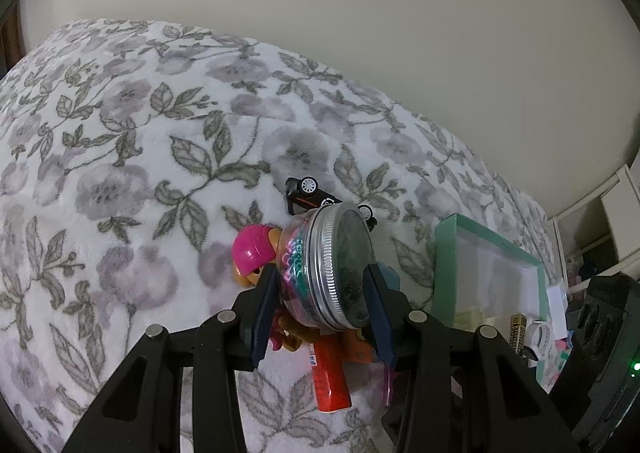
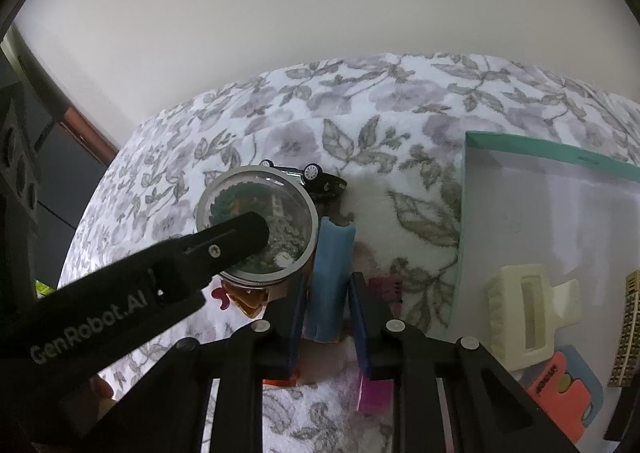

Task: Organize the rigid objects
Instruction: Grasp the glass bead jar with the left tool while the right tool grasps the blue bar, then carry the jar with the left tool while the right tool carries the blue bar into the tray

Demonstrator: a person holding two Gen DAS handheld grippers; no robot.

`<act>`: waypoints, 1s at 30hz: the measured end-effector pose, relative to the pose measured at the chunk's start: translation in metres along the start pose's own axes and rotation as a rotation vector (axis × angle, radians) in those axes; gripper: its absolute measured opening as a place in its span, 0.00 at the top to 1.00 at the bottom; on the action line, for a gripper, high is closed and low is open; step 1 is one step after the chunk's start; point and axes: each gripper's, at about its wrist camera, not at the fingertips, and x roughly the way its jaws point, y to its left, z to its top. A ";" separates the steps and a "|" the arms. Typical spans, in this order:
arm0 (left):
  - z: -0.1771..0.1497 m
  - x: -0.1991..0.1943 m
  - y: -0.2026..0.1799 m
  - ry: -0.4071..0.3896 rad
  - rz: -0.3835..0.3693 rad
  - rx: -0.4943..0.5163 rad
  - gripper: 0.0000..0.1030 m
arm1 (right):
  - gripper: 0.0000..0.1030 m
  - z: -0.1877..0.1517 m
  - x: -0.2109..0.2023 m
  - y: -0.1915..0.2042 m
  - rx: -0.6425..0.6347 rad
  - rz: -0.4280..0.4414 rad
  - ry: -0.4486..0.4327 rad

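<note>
Left gripper (image 2: 244,231), marked "GenRobot.AI", clamps jar (image 2: 256,225).

You are working over a bed (image 1: 120,141) covered by a fuzzy white blanket (image 2: 380,101) printed with grey-purple flowers and leaves. On it lie a black toy car (image 1: 306,193) tipped on its side, a doll (image 1: 256,253) with a pink helmet, an orange block (image 1: 330,381) and a shallow green box (image 1: 540,277) to your right.
</note>
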 end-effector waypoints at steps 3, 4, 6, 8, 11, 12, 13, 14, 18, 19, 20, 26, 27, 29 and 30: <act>0.000 0.001 0.000 -0.002 -0.003 -0.003 0.57 | 0.76 -0.001 0.003 0.000 0.006 0.001 0.007; 0.000 0.001 0.000 -0.003 -0.003 -0.003 0.57 | 0.76 -0.001 0.004 0.000 0.011 0.004 0.010; 0.000 0.001 0.000 -0.006 -0.005 0.000 0.57 | 0.76 -0.002 0.006 -0.002 0.020 0.010 0.013; -0.001 0.002 0.000 -0.010 -0.005 0.002 0.57 | 0.75 -0.002 0.007 -0.002 0.023 0.011 0.012; -0.001 0.002 0.000 -0.014 -0.005 0.003 0.56 | 0.75 -0.003 0.008 -0.002 0.027 0.011 0.011; -0.001 0.002 0.000 -0.015 -0.005 0.004 0.56 | 0.75 -0.003 0.008 -0.002 0.026 0.012 0.010; -0.001 0.002 0.000 -0.018 -0.005 0.004 0.56 | 0.75 -0.003 0.008 -0.003 0.028 0.011 0.010; -0.001 0.002 0.000 -0.020 -0.005 0.004 0.56 | 0.75 -0.004 0.009 -0.003 0.029 0.010 0.006; -0.001 0.002 -0.001 -0.023 -0.003 0.006 0.56 | 0.74 -0.003 0.009 -0.001 0.028 0.005 0.005; -0.001 0.002 -0.001 -0.024 -0.002 0.008 0.56 | 0.74 -0.003 0.009 -0.001 0.027 0.004 0.004; -0.002 0.002 -0.001 -0.025 -0.001 0.008 0.56 | 0.74 -0.003 0.010 -0.001 0.027 0.002 0.003; -0.001 0.000 0.001 -0.027 -0.009 0.000 0.58 | 0.77 -0.003 0.008 -0.001 0.035 -0.004 -0.004; -0.001 -0.002 0.001 -0.027 -0.014 -0.001 0.59 | 0.77 -0.003 0.007 -0.001 0.034 -0.008 -0.005; 0.000 -0.004 0.001 -0.033 -0.022 -0.004 0.60 | 0.77 -0.002 0.005 -0.002 0.035 -0.012 -0.006; 0.001 -0.006 0.000 -0.038 -0.027 -0.004 0.60 | 0.77 -0.001 0.003 -0.003 0.036 -0.010 -0.006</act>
